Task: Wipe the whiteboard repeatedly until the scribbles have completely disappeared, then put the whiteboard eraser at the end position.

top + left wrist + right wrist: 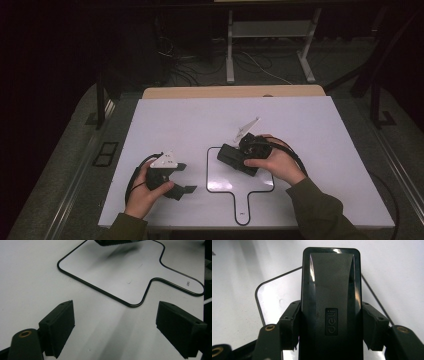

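A black oblong eraser point(331, 290) marked "deli" sits between the pads of my right gripper point(331, 326), which is shut on its two long sides. In the high view that gripper point(235, 157) holds the eraser point(229, 155) a little above the white board point(300, 130), over the upper part of a black paddle-shaped outline point(240, 191). My left gripper point(186, 178) rests low at the front left of the board and points toward the outline. Its jaws are open in the left gripper view point(120, 322), with bare board between them and the outline point(107, 293) just beyond.
The white board lies on a wooden table point(230, 92). Beyond it are a dark floor with cables point(190, 70) and white desk legs point(230, 50). The board's far half and right side are bare.
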`<state>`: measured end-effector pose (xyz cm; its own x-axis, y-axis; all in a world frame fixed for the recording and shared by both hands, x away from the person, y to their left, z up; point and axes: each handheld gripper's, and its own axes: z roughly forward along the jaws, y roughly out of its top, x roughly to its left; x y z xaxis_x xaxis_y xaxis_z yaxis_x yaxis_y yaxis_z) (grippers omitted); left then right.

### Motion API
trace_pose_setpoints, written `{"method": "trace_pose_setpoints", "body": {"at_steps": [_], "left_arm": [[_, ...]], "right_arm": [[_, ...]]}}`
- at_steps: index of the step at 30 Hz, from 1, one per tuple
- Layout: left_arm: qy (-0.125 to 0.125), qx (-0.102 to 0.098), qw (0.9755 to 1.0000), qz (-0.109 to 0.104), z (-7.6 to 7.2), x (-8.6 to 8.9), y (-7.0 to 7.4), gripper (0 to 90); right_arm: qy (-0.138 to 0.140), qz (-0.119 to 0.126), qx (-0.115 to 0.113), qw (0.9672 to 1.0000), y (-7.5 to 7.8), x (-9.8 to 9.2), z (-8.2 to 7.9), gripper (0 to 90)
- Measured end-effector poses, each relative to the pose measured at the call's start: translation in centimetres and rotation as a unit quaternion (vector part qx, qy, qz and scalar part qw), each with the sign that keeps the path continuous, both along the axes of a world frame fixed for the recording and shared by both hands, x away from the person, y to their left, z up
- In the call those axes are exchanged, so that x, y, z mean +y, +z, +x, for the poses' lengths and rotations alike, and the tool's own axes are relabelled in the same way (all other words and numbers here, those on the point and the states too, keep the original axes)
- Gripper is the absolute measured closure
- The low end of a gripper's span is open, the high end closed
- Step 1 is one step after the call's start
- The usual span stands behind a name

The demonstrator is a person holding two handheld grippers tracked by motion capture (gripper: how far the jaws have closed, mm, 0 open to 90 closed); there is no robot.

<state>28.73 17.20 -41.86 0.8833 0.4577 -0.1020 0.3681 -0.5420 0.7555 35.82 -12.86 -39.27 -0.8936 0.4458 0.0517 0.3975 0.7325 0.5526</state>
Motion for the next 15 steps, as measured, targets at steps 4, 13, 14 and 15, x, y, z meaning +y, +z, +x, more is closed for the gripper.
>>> {"method": "trace_pose_setpoints", "body": {"at_steps": [4, 13, 14, 15], "left_arm": [[0.001, -0.002, 1.0000, -0.001, -0.1, 0.1, 0.1, 14.7], [0.004, 0.000, 1.0000, -0.002, -0.2, 0.2, 0.0, 14.7], [0.005, 0.000, 1.0000, -0.002, -0.2, 0.2, 0.0, 14.6], [0.003, -0.001, 1.0000, -0.002, -0.2, 0.2, 0.0, 14.6]], "right_arm": [[-0.011, 0.009, 0.001, 0.9999, 0.3, -0.5, 0.4, 38.4], [-0.041, 0.024, 0.003, 0.9989, 0.9, -1.7, 1.9, 38.4], [-0.046, 0.023, 0.003, 0.9987, 1.0, -1.9, 2.3, 38.4], [-0.050, 0.021, 0.002, 0.9985, 1.1, -2.0, 2.6, 38.4]]}}
